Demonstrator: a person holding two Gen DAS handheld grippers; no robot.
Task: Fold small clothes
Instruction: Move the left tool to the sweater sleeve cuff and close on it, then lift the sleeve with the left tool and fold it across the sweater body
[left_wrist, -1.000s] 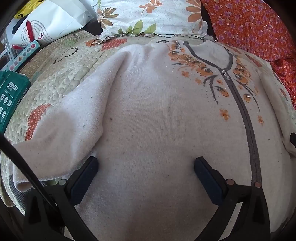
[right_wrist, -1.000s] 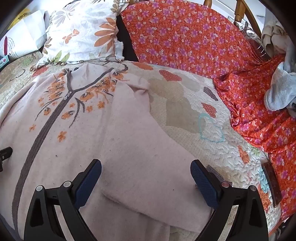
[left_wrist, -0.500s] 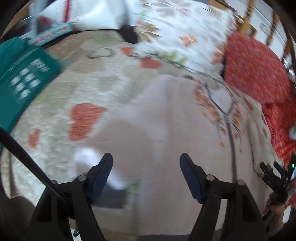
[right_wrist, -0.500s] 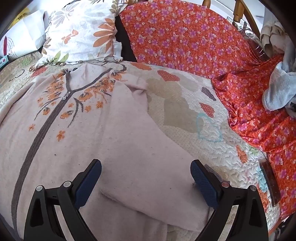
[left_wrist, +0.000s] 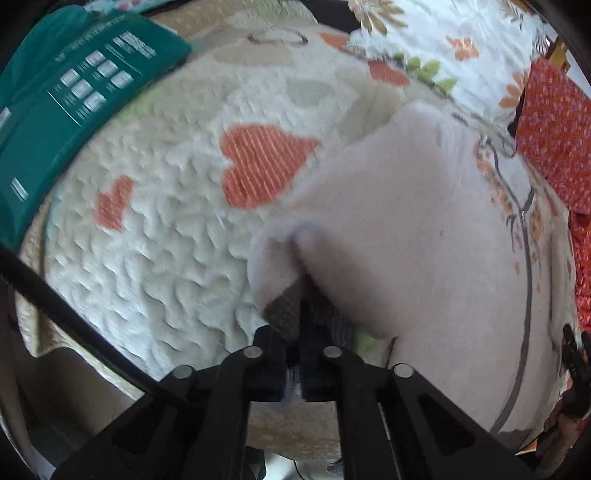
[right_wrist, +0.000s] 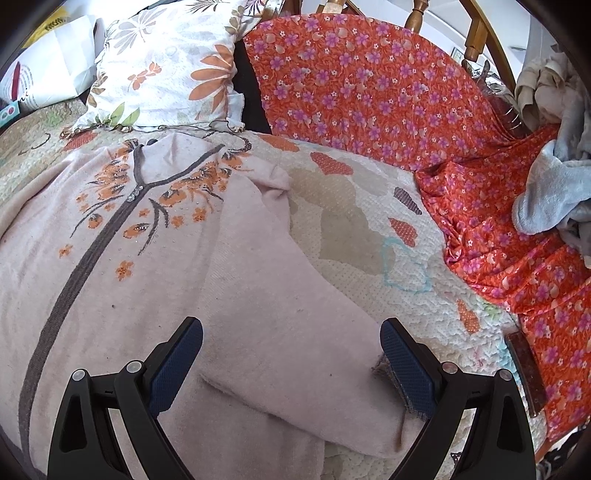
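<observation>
My left gripper (left_wrist: 294, 341) is pinched tight on the grey cuff (left_wrist: 286, 308) of the cardigan (right_wrist: 122, 258), whose sleeve bunches up from the quilt (left_wrist: 155, 236). My right gripper (right_wrist: 291, 354) is spread wide over the other sleeve (right_wrist: 295, 332), holding nothing. The cardigan lies flat on the quilt, below the pillow (right_wrist: 166, 70).

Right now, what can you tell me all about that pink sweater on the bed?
The sweater is pale pink and looks soft and fuzzy. A grey zipper strip runs down the front, with orange flowers and dark twigs beside it. It lies spread flat on the quilt, neck toward the pillow. One sleeve stretches beneath the open right tool. The left tool is shut on the other sleeve's grey cuff.
</observation>
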